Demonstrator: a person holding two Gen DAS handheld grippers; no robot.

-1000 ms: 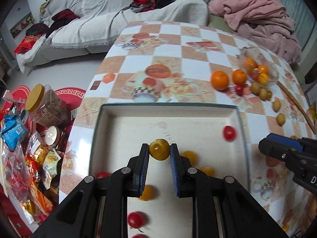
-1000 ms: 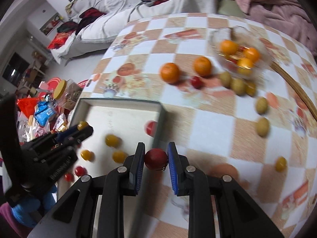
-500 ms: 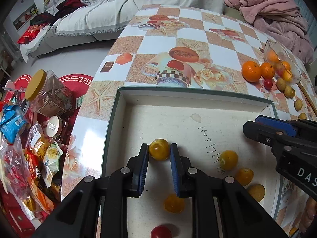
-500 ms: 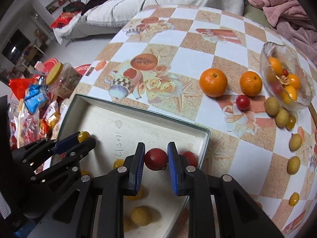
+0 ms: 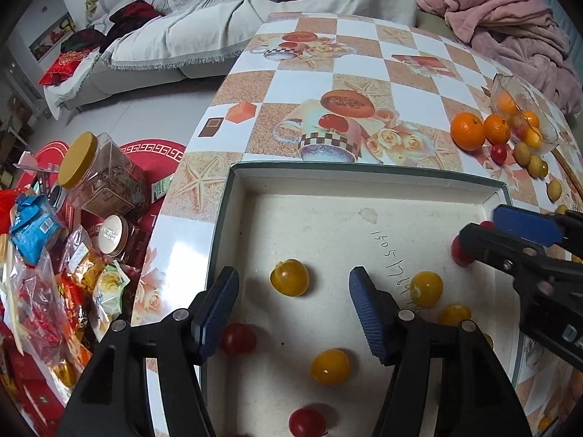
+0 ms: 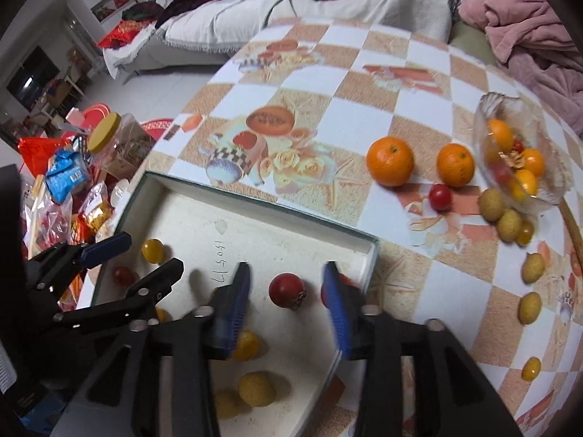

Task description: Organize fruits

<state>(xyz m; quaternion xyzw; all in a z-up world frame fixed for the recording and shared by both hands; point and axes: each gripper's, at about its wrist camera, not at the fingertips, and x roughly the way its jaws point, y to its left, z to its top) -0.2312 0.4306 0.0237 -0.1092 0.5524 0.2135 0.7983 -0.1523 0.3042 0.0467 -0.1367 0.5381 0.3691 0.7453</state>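
Looking down over the table [image 6: 328, 83], with its glossy checked cloth printed with cups and roses, I judge the sorting about half done: the shallow box [image 5: 364, 171], a white, matte, rough-floored square with a thin green rim, already holds several small round fruits, while two dimpled oranges [image 6: 390, 160], a red tomato and a scatter of dull yellow oval fruits lie on the cloth near the glass bowl [image 6: 546, 196], which is clear, fluted and tipped, with more fruit inside. Those pieces, I judge, are what is left to move. My left claw [image 5: 293, 302] has just been opening and its ribbed blue pads now stand apart, with the yellow tomato [image 5: 289, 277], smooth and shiny, resting on the box floor between them, touching neither. My right claw [image 6: 288, 302] has likewise just been opening, and the red tomato [image 6: 286, 290], glossy with a small dry stem, sits free between its pads near the box's right wall. Other yellow and red tomatoes lie around both claws inside the box, each apart from its neighbours. Faint handwritten digits mark the floor. Both drops look finished to me.
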